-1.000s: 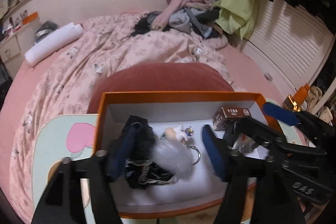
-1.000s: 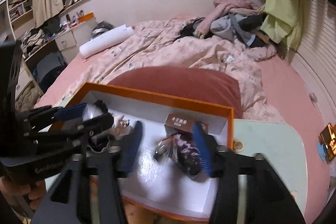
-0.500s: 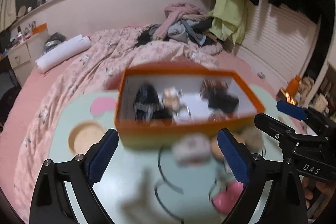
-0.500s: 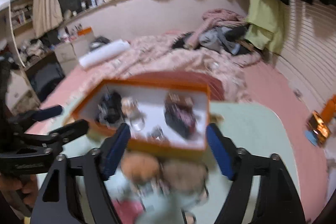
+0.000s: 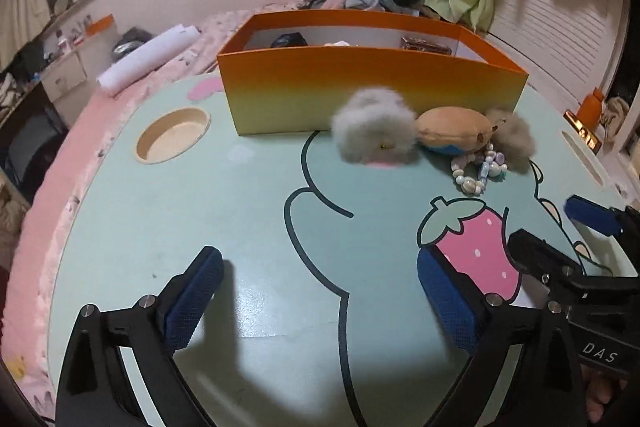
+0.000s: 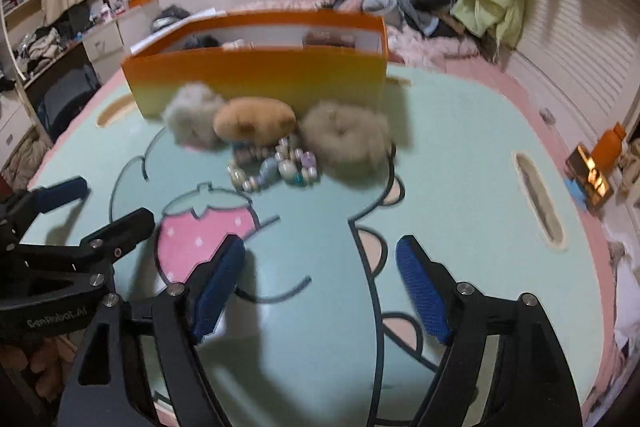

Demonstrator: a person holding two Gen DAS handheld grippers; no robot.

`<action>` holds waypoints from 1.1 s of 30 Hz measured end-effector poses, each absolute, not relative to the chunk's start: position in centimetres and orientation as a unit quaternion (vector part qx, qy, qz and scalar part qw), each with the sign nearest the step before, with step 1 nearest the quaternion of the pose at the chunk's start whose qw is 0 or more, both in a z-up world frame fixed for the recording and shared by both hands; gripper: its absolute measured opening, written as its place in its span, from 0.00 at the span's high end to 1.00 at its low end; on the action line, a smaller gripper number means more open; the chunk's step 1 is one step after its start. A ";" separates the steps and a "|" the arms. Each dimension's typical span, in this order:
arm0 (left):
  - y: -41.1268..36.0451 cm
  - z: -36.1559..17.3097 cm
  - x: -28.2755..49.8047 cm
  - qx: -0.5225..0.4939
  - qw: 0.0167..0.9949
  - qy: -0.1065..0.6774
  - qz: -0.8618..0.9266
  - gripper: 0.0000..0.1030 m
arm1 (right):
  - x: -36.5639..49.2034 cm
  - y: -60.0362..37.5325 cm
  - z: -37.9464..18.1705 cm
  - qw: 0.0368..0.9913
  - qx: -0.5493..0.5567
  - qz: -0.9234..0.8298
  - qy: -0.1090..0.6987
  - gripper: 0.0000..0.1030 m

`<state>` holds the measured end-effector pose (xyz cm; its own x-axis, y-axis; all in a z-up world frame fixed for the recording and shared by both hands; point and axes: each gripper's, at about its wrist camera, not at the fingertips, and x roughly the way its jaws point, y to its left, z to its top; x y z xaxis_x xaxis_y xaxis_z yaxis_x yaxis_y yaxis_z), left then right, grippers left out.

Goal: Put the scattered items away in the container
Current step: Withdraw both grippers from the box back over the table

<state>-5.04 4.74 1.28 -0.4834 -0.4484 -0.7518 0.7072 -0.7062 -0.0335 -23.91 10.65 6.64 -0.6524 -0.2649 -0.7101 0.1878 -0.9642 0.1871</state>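
So, left wrist view: left gripper [image 5: 316, 297] low over the mint table [image 5: 248, 227], jaws spread wide w/ nothing between them; they've just been opening. Orange box [image 5: 372, 95] sits at 12 o'clock, well apart from the pads. Over its rim a dark item, a pale bit and a small brown box are visible inside, so part of the tidying looks done. Left outside, touching or just beside the box's near wall: grey fluffy pompom [image 5: 374, 131] at 12, tan plush [image 5: 454, 129] at 1, a second fluffy piece [image 5: 514, 143] further right, and a bead bracelet [image 5: 478, 167] just in front of the plush. Right gripper [image 5: 560, 239] enters at 3 o'clock.

Right wrist view (a bit blurred): right gripper [image 6: 320, 291] also released, empty, jaws having just been opening. Box at 12 o'clock; in front of it L to R the grey pompom, plush, fluffy ring, w/ beads at 12 nearer the pads. Left gripper pokes in at 9 o'clock.

Judgement: roughly half done; four loose things still to go in, both tools free for next pick.
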 end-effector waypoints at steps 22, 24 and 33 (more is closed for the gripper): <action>4.9 1.1 -5.0 0.372 0.349 0.174 -0.842 0.01 | -23.8 11.1 5.7 0.113 0.380 -0.917 -0.054 0.00; 4.9 1.1 -5.0 0.372 0.349 0.174 -0.842 0.01 | -23.8 11.1 5.7 0.113 0.380 -0.917 -0.054 0.00; 5.0 1.2 -5.0 0.371 0.348 0.174 -0.843 0.01 | -23.8 11.1 5.7 0.112 0.379 -0.917 -0.055 0.00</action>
